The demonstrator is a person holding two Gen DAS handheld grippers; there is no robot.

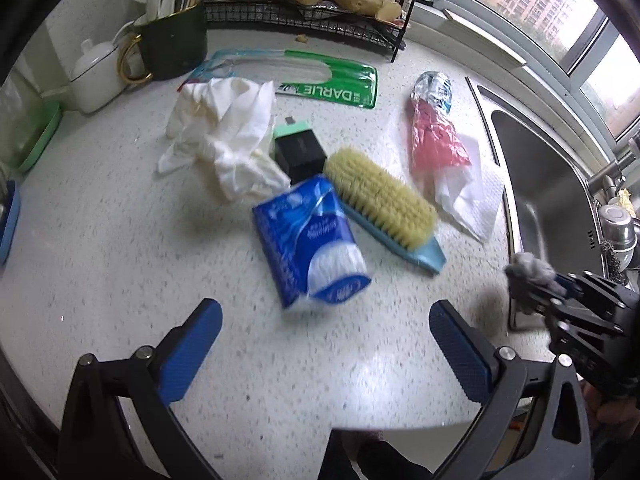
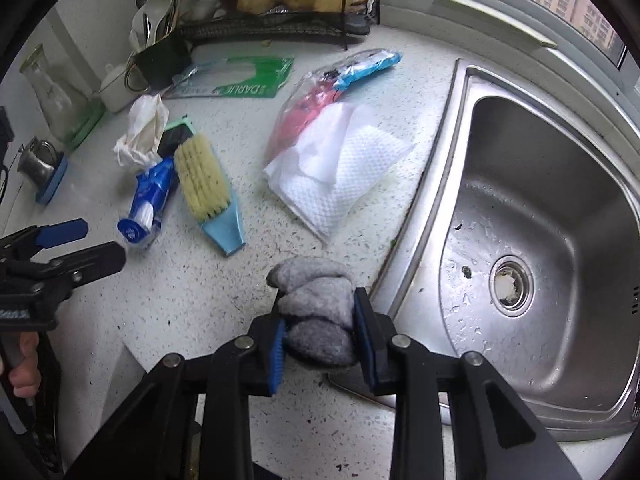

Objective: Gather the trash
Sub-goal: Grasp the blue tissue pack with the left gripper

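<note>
Sink (image 2: 540, 184) empty; right gripper (image 2: 320, 332) clamped on grey lint wad (image 2: 316, 300), left gripper (image 1: 326, 344) agape.

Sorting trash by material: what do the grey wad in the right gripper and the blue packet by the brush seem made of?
Grey fuzzy wad: apparently soft fibre, lint or felt; matte, bulging between the right gripper pads. Blue-and-white packet: seemingly thin glossy plastic film, crinkled; probably tissues inside.
</note>
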